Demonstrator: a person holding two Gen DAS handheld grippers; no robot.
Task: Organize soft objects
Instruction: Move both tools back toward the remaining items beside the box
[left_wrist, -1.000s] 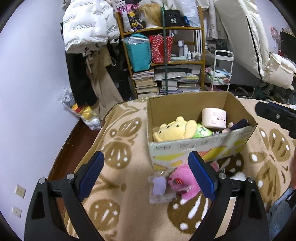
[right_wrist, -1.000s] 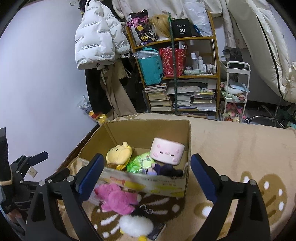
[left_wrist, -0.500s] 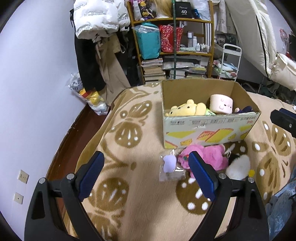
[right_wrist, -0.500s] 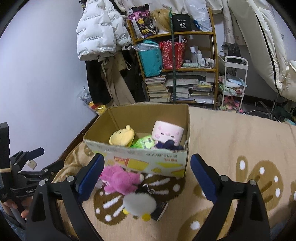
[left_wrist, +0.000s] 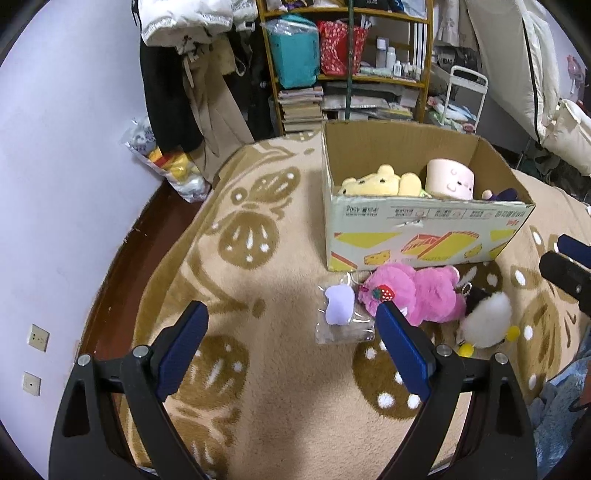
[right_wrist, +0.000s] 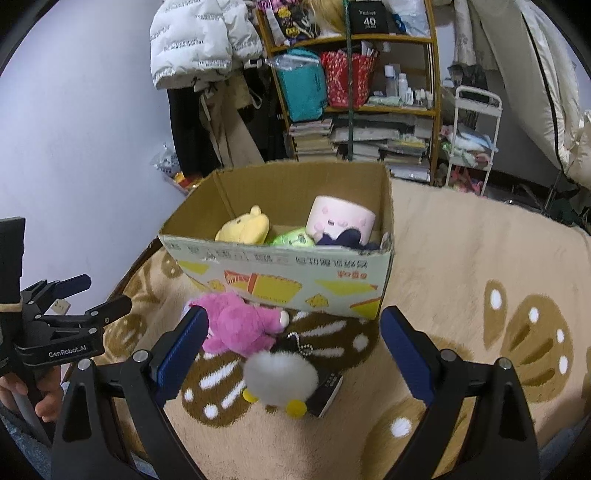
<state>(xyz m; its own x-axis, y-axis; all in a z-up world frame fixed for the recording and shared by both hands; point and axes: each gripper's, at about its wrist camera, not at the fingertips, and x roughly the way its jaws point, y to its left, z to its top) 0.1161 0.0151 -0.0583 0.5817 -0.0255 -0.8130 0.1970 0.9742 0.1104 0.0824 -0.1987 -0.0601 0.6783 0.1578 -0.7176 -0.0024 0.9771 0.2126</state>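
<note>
Cardboard box (left_wrist: 424, 236), yellow plush (left_wrist: 373, 181), pink cylinder plush (left_wrist: 450, 179) inside

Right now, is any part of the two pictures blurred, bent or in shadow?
Left wrist view: strong fisheye bending at the edges, a soft shadow on the blanket, the box sharp. Right wrist view: same bending, the white fluffy toy up close looks soft.

A pale wall (right_wrist: 92, 129) meets a dark wooden floor (left_wrist: 122, 266); a crowded wooden shelf (right_wrist: 354, 96) stands behind a patterned beige carpet (left_wrist: 258, 369).
</note>
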